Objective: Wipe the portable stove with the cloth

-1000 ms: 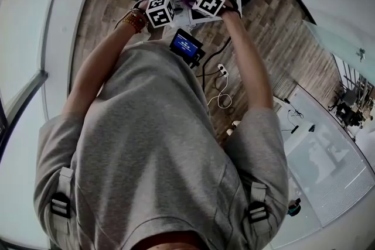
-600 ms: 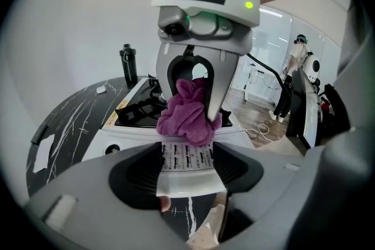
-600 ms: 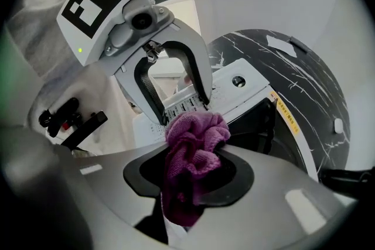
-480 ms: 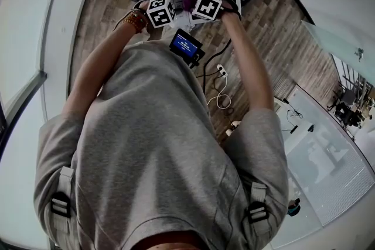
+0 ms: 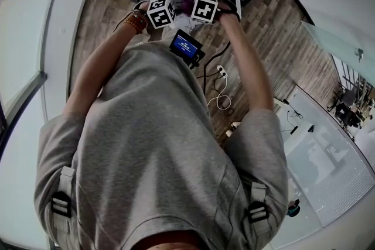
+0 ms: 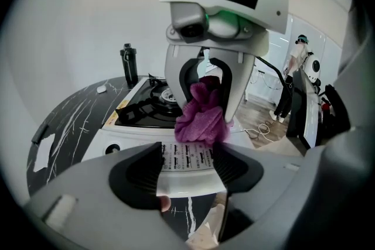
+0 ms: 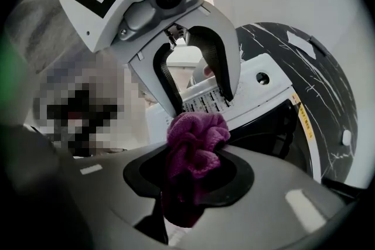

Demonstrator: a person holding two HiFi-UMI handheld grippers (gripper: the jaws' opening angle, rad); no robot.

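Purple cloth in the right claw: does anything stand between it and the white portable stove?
Nothing visible does. The crumpled purple cloth, clamped in the right claw, hangs right at the white portable stove's labelled front edge; the open left claw is beside it, not in between.

Cloth [image 7: 196, 146]: plush purple pile, soft, matt. Stove [image 6: 126, 136]: smooth white painted metal, slight gloss; grate [image 6: 143, 109] matt black metal. Table [image 6: 70, 120]: polished black marble look, white veins. Floor [image 5: 275, 20]: wood-grain planks, matt.
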